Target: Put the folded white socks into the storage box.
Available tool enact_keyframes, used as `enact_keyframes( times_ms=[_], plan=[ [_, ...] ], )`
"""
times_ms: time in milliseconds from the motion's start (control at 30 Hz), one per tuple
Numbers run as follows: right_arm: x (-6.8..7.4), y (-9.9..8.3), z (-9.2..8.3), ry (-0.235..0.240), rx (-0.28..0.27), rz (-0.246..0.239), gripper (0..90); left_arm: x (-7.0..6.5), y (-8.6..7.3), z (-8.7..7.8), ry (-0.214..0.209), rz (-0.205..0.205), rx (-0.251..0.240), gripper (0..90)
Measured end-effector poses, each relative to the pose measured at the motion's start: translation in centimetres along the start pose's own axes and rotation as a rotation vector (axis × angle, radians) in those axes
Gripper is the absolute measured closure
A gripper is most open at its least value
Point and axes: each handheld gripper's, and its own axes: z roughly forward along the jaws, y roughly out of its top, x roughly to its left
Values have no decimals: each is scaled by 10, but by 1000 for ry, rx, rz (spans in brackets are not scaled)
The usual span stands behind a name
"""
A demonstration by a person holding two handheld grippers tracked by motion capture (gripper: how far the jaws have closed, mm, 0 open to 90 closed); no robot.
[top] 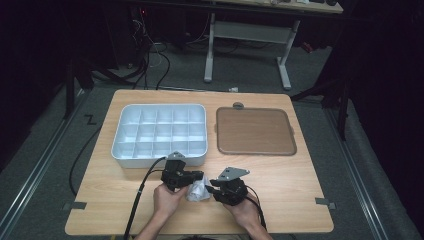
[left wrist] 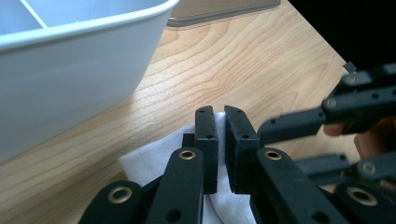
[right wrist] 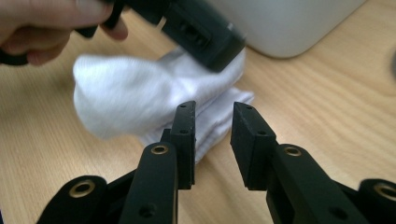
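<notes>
A crumpled white cloth (top: 196, 191) lies on the wooden table (top: 285, 180) near its front edge, between the two grippers. My left gripper (top: 201, 175) comes in from the left and is shut on the cloth's upper fold; in the left gripper view its jaws (left wrist: 220, 113) pinch a thin strip of the white cloth (left wrist: 149, 161). My right gripper (top: 210, 187) faces it from the right. In the right gripper view its jaws (right wrist: 214, 109) stand apart with bare wood between them, just short of the cloth (right wrist: 126, 100). The left gripper (right wrist: 205, 39) holds the cloth's far side there.
A white compartment tray (top: 160, 161) sits just behind the grippers, its near wall close to the left gripper (left wrist: 70, 70). A brown flat tray (top: 255, 131) lies to its right. Bare wood stretches to the right of the hands.
</notes>
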Motion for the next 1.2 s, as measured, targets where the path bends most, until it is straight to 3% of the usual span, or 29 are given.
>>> enact_keyframes(
  times_ms=[233, 667, 833, 1033, 1200],
  plan=[
    [3, -7, 15, -1, 46, -9, 716, 4, 0, 0, 17, 9, -13, 852],
    [-2, -1, 33, 6, 20, 13, 727, 17, 10, -1, 38, 19, -42, 852],
    [-2, 4, 38, -11, 26, 3, 720, 21, 12, 2, 52, 59, -45, 850],
    [-4, 7, 42, -18, 27, -2, 707, 25, 11, 7, 66, 64, -42, 851],
    [-4, 7, 42, -16, 26, 1, 702, 21, 6, 12, 87, 123, -36, 851]
  ],
)
